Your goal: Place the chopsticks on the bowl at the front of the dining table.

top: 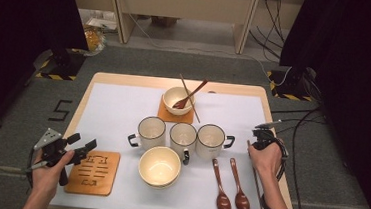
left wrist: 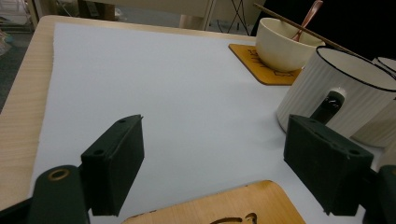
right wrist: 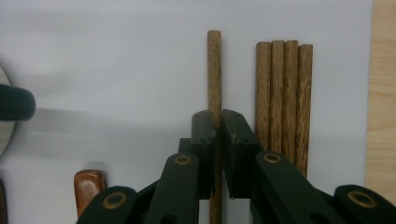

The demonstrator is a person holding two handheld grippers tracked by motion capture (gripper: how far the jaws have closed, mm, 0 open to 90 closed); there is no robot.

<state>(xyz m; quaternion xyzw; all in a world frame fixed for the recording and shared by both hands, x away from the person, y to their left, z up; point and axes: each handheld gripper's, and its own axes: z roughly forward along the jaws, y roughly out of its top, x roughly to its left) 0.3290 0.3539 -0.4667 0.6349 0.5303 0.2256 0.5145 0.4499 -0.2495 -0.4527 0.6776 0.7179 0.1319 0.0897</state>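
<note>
Right gripper (right wrist: 218, 135) at the near right of the table, jaws clamped on a single chopstick (right wrist: 214, 70) that lies flat on the white mat (top: 123, 109); just beside it, toward the table edge, four more chopsticks (right wrist: 283, 93) lie side by side, touching one another; from above, the right hand (top: 265, 158) covers most of that gripper; left of it two dark spoons (top: 232, 188) lie parallel, bowls toward the person; left gripper (left wrist: 212, 158) at the near left, jaws wide apart with nothing between them, held just over the far edge of a bare wooden coaster (top: 94, 171); an empty cream bowl (top: 159, 166) sits near centre, between coaster and spoons; behind it three white mugs (top: 183, 137) in a row, close together, outer handles turned outward; farthest back a second bowl (top: 178, 100) on its own coaster (top: 175, 116), a spoon (top: 190, 96) leaning in it, one chopstick (top: 189, 97) laid across its rim.
</note>
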